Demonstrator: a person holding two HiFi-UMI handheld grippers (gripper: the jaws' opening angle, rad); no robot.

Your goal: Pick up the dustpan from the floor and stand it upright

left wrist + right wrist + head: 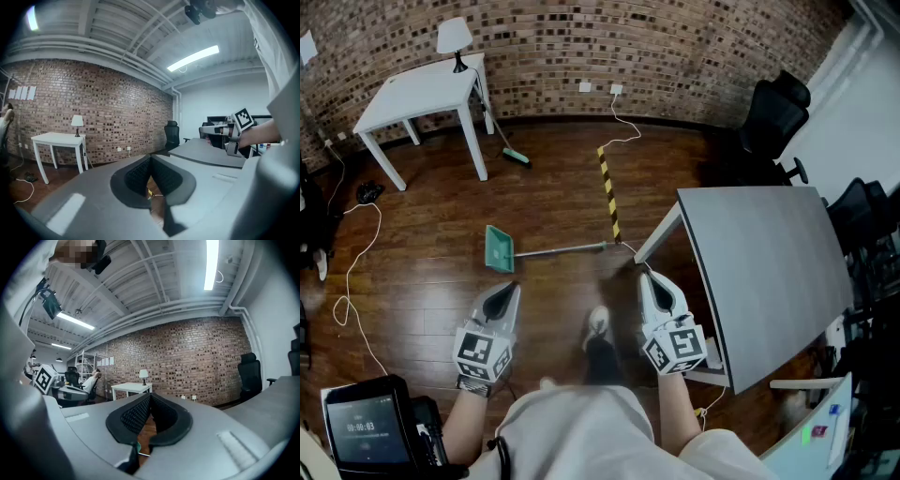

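Left tool [504, 292] and right tool [654, 286] are hovering clenched, empty.
We are holding them side by side above the floor [422, 272]; the dustpan [499, 249] is lying flat ahead of the left tool, its handle pointing toward the counter [769, 272].

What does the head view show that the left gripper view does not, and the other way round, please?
Only the head view: the teal dustpan lying flat on the wooden floor ahead of both grippers, and the left gripper from above. Only the left gripper view: the ceiling light and that gripper's jaws end on, shut with nothing between them. Both: the white table, its lamp, the grey table and the right gripper.
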